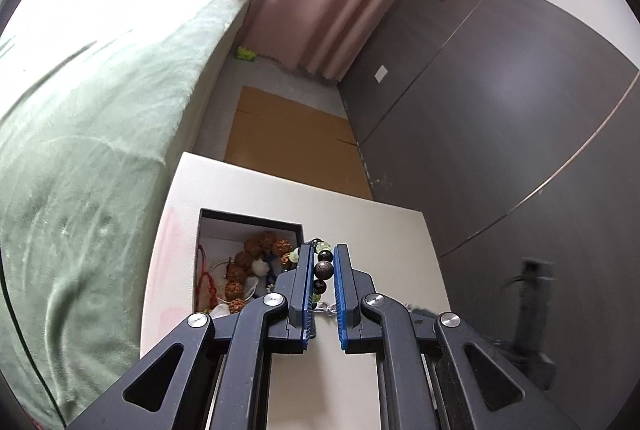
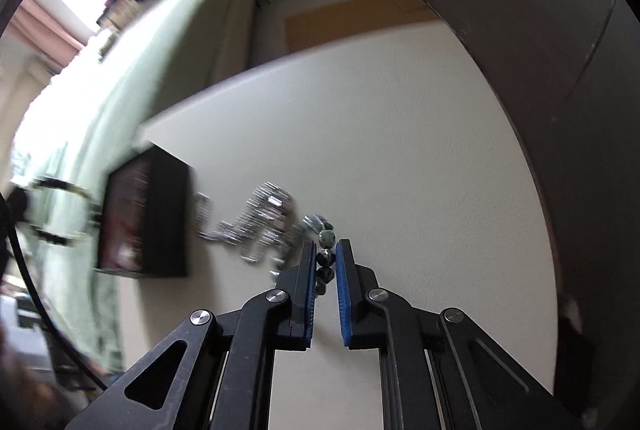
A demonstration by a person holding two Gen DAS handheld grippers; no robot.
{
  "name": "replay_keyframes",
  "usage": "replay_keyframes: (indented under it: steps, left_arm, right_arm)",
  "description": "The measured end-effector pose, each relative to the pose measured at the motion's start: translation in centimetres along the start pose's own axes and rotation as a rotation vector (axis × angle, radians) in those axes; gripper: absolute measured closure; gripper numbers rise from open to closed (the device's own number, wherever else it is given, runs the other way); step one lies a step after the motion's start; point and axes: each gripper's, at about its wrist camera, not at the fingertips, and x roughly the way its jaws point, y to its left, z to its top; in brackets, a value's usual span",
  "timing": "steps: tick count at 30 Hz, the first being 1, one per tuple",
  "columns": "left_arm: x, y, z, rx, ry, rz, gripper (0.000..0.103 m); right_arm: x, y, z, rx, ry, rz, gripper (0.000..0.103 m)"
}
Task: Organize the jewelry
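No readable text anywhere: the black box point(image 2: 146, 216) at the left of the white table point(image 2: 400, 134) carries reddish print, but it is far too blurred to make out.

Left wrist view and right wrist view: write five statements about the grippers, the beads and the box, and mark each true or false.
1. The left gripper is shut on a beaded bracelet. True.
2. The black box on the white table has its lid on. False: it is open, jewelry showing inside.
3. The box holds brown knobbly beads. True.
4. The right gripper is wide open with nothing between its fingers. False: dark beads sit between them.
5. The silver chain lies inside the box. False: it lies on the table beside it.
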Motion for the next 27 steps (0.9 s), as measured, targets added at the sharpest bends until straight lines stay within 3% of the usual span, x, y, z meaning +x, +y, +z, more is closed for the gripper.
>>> replay_keyframes:
  steps: [4,9,11,13,17,19,27]
  left_arm:
    - [1.4,0.6,0.0,-0.008,0.031,0.004,0.093]
    - [3.5,1.4,-0.1,-0.009,0.078,0.023,0.092]
    - [4.4,2.3,0.0,-0.015,0.112,0.095,0.084]
    - [4.6,3.7,0.1,-0.064,0.133,0.113,0.068]
    - [2.8,5.1,0.5,-0.097,0.083,0.089,0.055]
    - [1.7,5.5,0.7,-0.104,0.051,0.084,0.043]
    - [-1.0,7.5,1.6,-0.149,-0.015,0.065,0.042]
  right_arm:
    - [-2.2,1.0,0.1,0.005,-0.074,0.102,0.092]
    - [-2.5,2.6,1.1,0.008,-0.107,0.156,0.092]
    - [-2.6,3.2,1.0,0.008,-0.111,0.177,0.092]
    - [-2.5,4.1,1.0,-0.001,-0.116,0.202,0.092]
    - [-2.3,5.5,1.1,-0.02,-0.137,0.246,0.092]
    - [-2.5,6.4,1.0,-0.026,-0.154,0.271,0.092]
    - [-2.4,10.5,0.9,-0.053,-0.204,0.381,0.092]
